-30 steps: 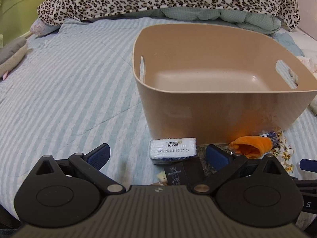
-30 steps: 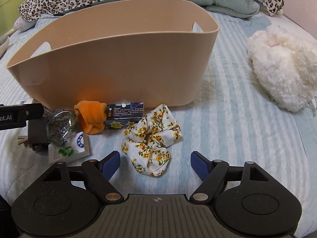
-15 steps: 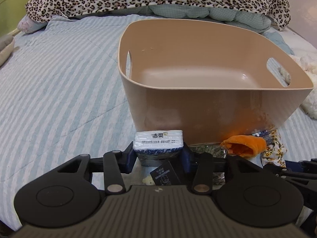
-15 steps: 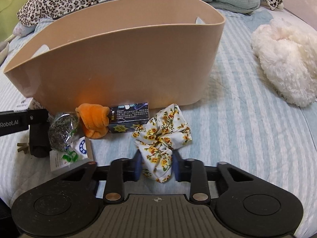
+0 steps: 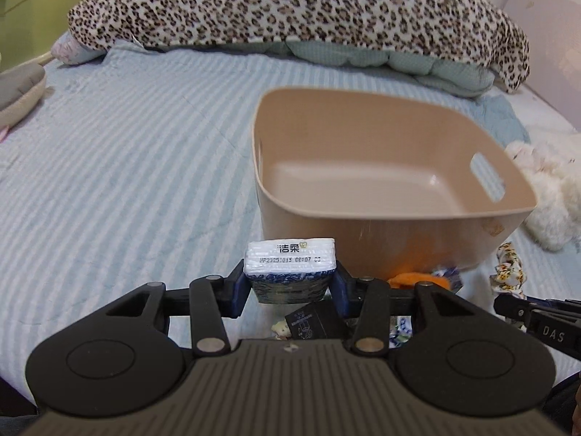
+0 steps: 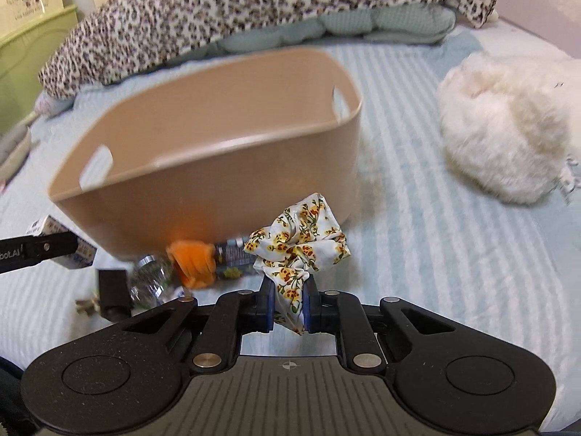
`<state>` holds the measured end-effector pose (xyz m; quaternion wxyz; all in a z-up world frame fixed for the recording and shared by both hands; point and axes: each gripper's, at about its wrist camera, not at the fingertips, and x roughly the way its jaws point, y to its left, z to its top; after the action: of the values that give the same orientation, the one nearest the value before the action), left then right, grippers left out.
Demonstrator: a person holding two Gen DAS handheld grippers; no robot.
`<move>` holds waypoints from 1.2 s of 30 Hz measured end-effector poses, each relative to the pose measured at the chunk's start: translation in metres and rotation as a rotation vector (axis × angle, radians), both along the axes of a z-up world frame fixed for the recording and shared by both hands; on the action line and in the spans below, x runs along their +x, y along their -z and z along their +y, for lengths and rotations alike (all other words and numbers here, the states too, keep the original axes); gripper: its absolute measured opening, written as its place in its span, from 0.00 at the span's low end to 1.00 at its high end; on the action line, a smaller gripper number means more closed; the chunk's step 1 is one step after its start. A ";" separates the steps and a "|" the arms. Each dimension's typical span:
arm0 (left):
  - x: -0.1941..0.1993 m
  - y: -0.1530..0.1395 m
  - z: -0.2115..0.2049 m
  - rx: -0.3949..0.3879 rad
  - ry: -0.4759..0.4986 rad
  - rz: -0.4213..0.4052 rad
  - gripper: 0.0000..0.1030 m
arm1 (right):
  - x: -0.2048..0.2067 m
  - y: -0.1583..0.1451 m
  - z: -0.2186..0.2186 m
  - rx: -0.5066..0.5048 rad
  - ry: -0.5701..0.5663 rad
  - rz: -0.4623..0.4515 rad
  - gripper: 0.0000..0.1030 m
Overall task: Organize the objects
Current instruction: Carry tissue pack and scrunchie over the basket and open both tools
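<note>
A tan plastic bin [image 5: 395, 214] stands empty on the striped bed; it also shows in the right wrist view [image 6: 218, 196]. My left gripper [image 5: 289, 283] is shut on a white tissue pack [image 5: 289, 261] and holds it lifted in front of the bin's near wall. My right gripper [image 6: 287, 303] is shut on a floral scrunchie [image 6: 297, 247] and holds it raised off the bed, near the bin's right front corner. An orange cloth [image 6: 192, 261], a small jar [image 6: 149, 283], a black plug [image 6: 112, 287] and a dark printed box [image 6: 232, 250] lie in front of the bin.
A leopard-print blanket [image 5: 290, 11] over a teal quilt [image 5: 399, 58] lies behind the bin. A white fluffy cushion [image 6: 508, 127] lies to the right. A grey cushion [image 5: 18, 91] sits at the far left. Striped bedding [image 5: 127, 163] spreads left of the bin.
Both grippers closed on their items and rose: the left lifted the tissue pack, the right lifted the scrunchie off the bed. The bin now looks lower in both views.
</note>
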<state>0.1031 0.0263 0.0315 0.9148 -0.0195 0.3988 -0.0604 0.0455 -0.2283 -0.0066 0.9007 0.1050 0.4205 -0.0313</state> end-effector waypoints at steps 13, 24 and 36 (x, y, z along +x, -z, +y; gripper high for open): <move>0.003 -0.075 -0.007 0.011 0.033 -0.144 0.46 | 0.026 -0.079 -0.008 -0.056 -0.059 -0.191 0.13; 0.079 -0.039 -0.051 0.098 0.065 -0.066 0.46 | 0.107 -0.054 0.007 -0.011 -0.115 -0.057 0.13; 0.094 -0.009 -0.052 0.102 0.082 0.033 0.56 | 0.107 -0.041 0.018 -0.051 -0.149 0.005 0.43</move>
<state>0.1970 -0.0252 0.0408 0.9046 0.0425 0.4169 -0.0773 0.1525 -0.2107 0.0342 0.9018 0.0502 0.4285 0.0247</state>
